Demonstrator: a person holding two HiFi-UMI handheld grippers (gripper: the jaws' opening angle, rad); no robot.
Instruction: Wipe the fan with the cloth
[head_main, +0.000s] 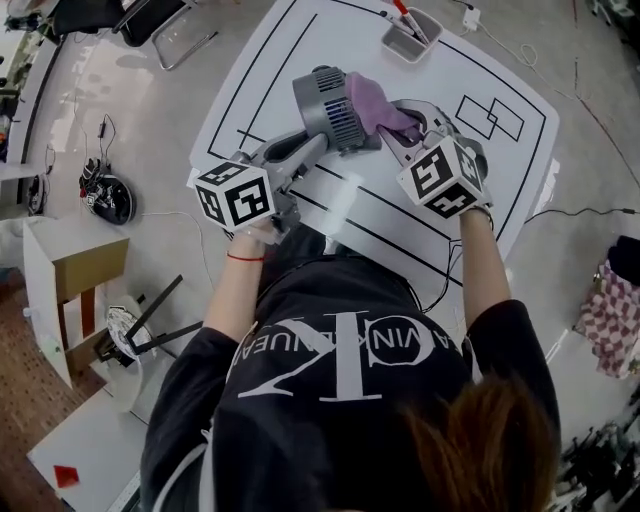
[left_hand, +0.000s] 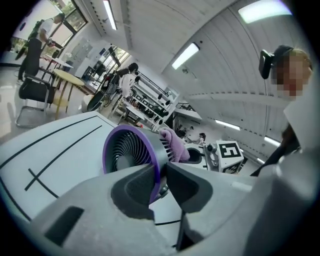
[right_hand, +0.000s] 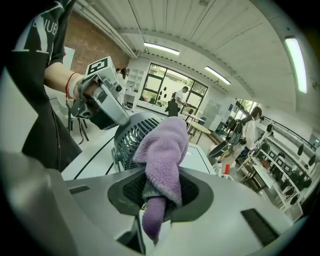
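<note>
A small grey fan (head_main: 328, 106) with a purple front rim lies tilted on the white table (head_main: 500, 170). My left gripper (head_main: 305, 152) grips it from the near left; in the left gripper view the purple rim of the fan (left_hand: 131, 152) sits pinched between the two pads of the left gripper (left_hand: 159, 182). My right gripper (head_main: 398, 138) comes in from the right, shut on a lilac cloth (head_main: 376, 106) that rests against the fan's back. In the right gripper view the cloth (right_hand: 162, 155) bulges out of the right gripper (right_hand: 154, 194) and touches the grille of the fan (right_hand: 131, 136).
A grey bin (head_main: 412, 36) with pens stands at the table's far edge. Black tape lines (head_main: 490, 116) mark the tabletop. A chair (head_main: 160, 22), a round device (head_main: 108, 196) and a cardboard box (head_main: 76, 288) stand on the floor at left; a checked cloth (head_main: 610, 312) lies at right.
</note>
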